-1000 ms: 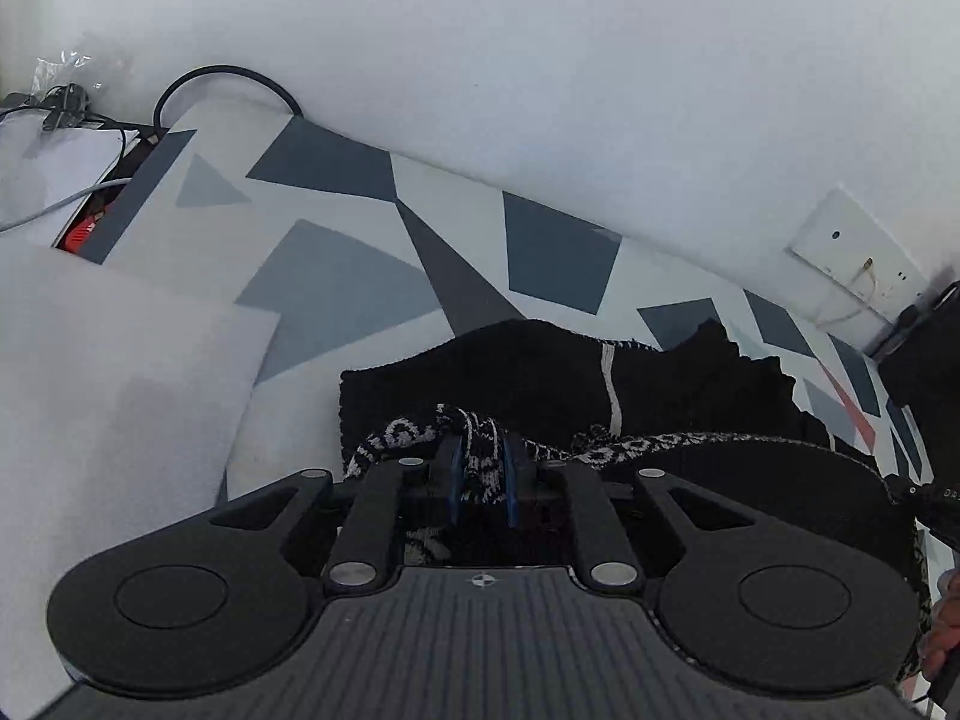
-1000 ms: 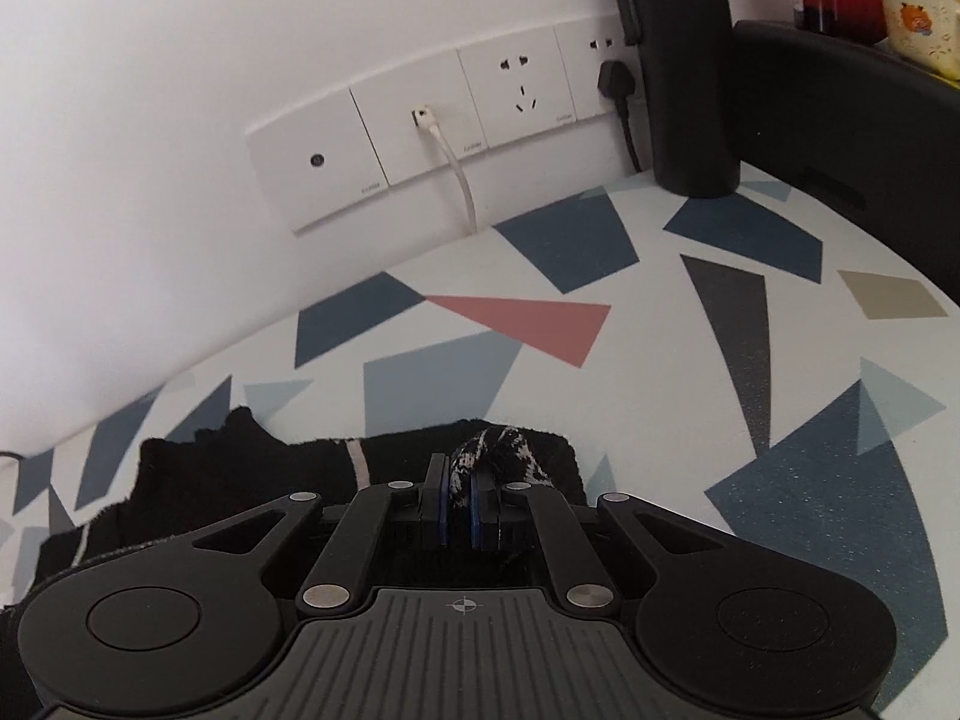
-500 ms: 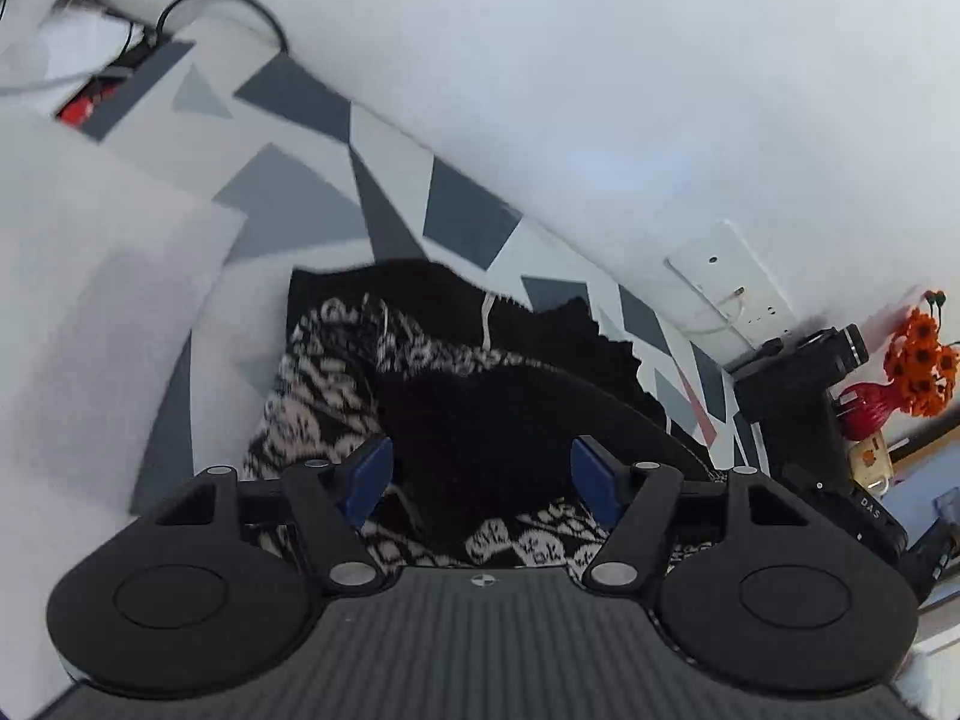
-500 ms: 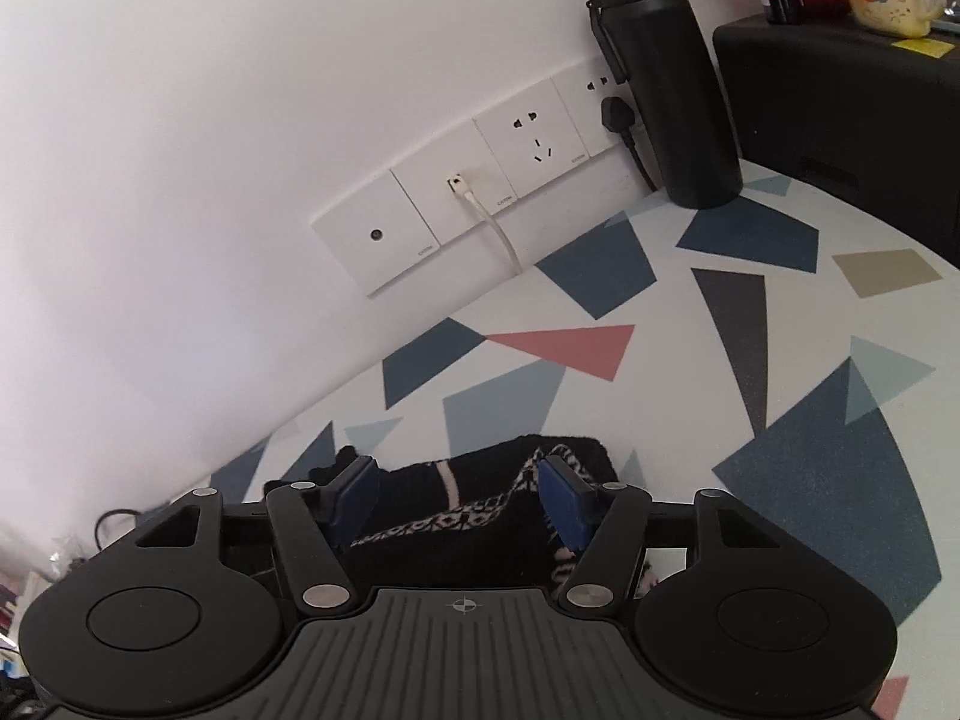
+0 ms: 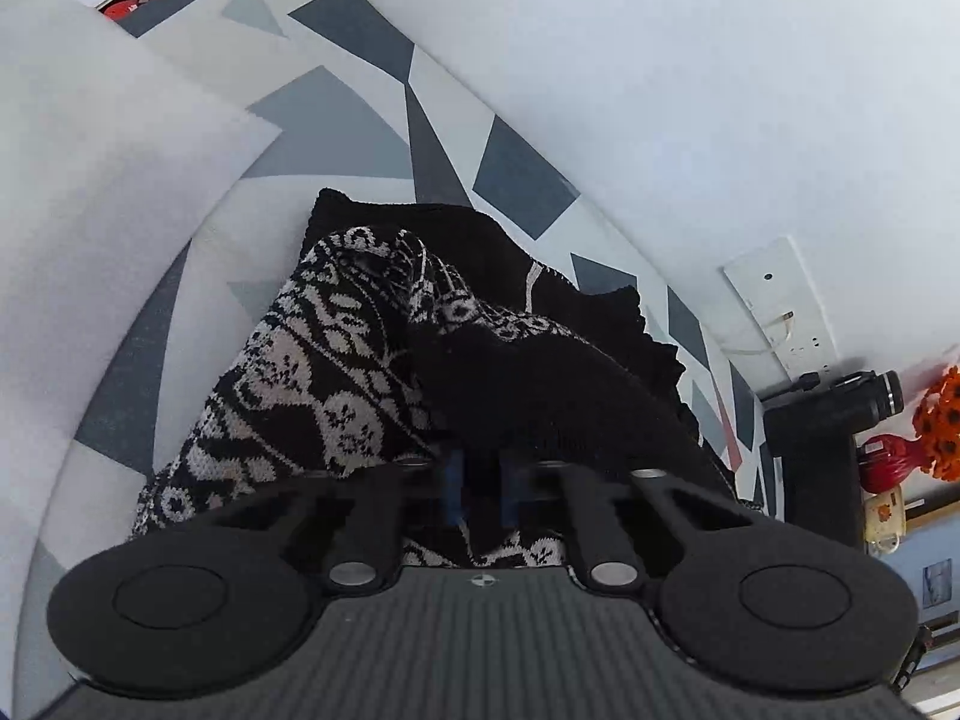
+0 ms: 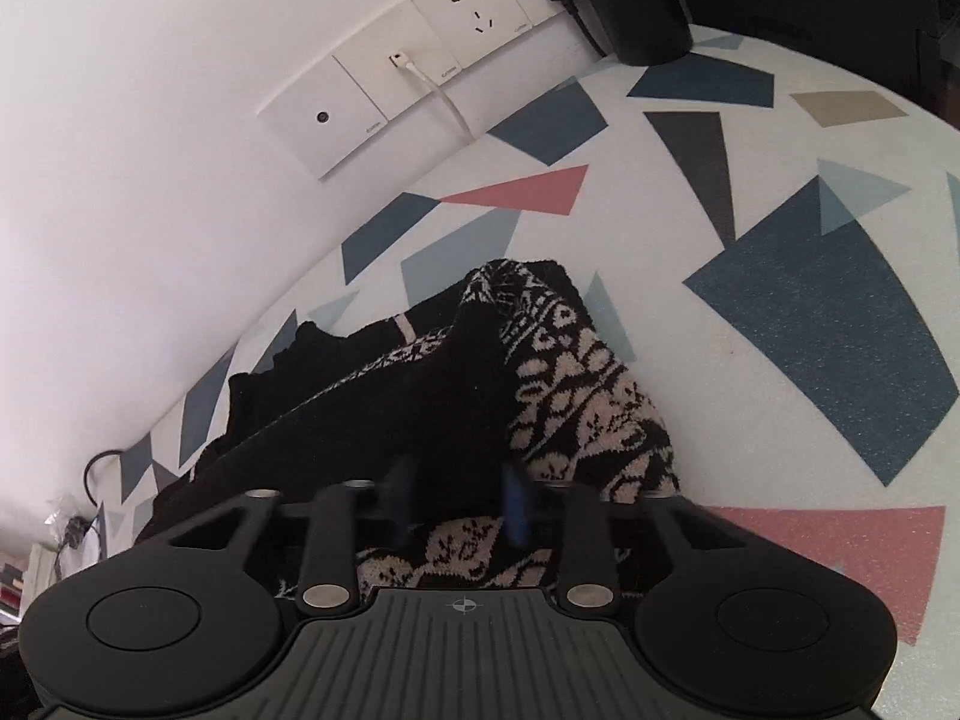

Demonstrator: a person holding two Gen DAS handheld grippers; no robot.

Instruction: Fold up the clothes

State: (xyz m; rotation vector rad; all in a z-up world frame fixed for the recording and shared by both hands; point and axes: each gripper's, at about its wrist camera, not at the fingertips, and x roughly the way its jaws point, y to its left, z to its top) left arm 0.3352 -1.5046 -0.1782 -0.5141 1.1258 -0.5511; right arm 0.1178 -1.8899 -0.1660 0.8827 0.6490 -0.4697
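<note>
A black knitted sweater with a black-and-white patterned lining [image 5: 336, 360] lies bunched on the table with the triangle pattern [image 5: 336, 120]. My left gripper [image 5: 480, 480] sits over its near edge, jaws closing, the blue pads close together with black knit pinched between them. In the right wrist view the same sweater [image 6: 576, 396] shows its patterned side at the right end. My right gripper [image 6: 459, 498] is over that end, jaws closing. Its blurred blue pads stand a little apart with a thick fold of black knit filling the gap.
A white sheet [image 5: 90, 180] covers the table at the left. Wall sockets [image 6: 420, 78] with a white cable line the wall behind. A black bottle [image 6: 630, 0] and a black box stand at the far right, near a red vase with orange flowers [image 5: 900, 456].
Both grippers let go of the sweater's patterned edge, opened wide, drew back toward its near side, rolled, and have closed again on the black knit.
</note>
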